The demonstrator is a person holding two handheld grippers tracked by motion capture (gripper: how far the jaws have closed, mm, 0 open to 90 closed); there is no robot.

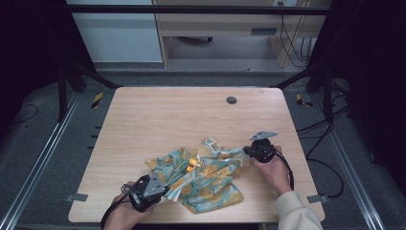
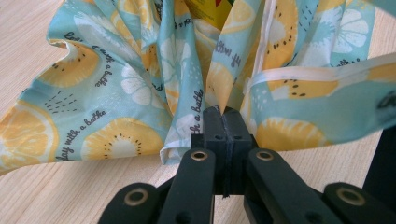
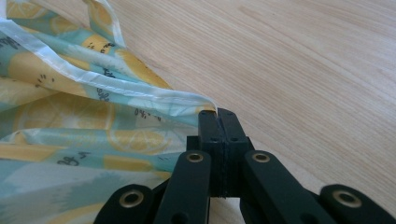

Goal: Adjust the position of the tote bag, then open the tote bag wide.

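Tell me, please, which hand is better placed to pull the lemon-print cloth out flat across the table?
Probably the right. The right hand-held gripper is shut on a white-hemmed corner of the cloth, with bare table beyond it. The left hand-held gripper pinches a bunched fold near the table's front edge.

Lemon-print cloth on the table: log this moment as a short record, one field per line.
item: crumpled lemon-print cloth, light blue with yellow slices and a white hem
surface: wooden table
cloth position: near edge of the table, between both hands
left gripper: jaws shut on a fold of the cloth
right gripper: jaws shut on the cloth's white-hemmed edge
cloth state: bunched and creased, not spread flat
other: dark round grommet at the table's far side
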